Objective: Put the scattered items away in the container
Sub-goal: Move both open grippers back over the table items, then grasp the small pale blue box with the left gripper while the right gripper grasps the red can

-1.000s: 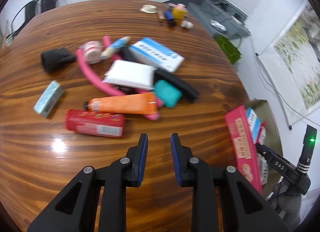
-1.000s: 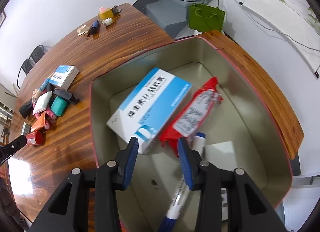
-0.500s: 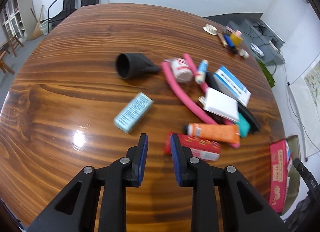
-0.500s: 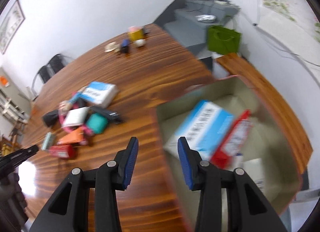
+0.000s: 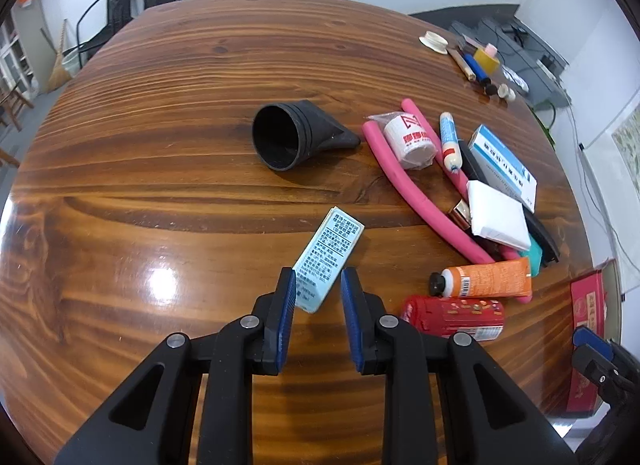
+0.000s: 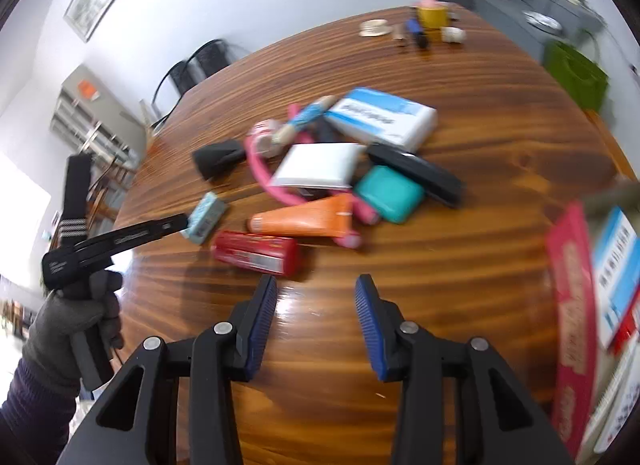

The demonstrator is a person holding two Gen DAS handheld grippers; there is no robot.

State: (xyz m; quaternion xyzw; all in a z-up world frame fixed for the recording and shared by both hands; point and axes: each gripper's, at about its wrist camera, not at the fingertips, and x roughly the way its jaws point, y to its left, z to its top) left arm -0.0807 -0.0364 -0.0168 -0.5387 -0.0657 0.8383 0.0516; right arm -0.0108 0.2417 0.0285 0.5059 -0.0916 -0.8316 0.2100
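Where glossy woodgrain gleams, a flat pale-blue carton (image 5: pixel 328 255) lies.

The left gripper (image 5: pixel 318 297) now hangs over the pale blue printed carton (image 5: pixel 328 259), whose near end shows between the narrow-set jaws; a second ago it faced the orange tube (image 5: pixel 486 283) and red packet (image 5: pixel 454 315), which now sit at the lower right of the left wrist view. The right gripper (image 6: pixel 316 307) has swung off the red-rimmed tin container (image 6: pixel 570 297), now at the right edge of its frame, and faces the bare wooden table (image 6: pixel 400 265) before the pile.
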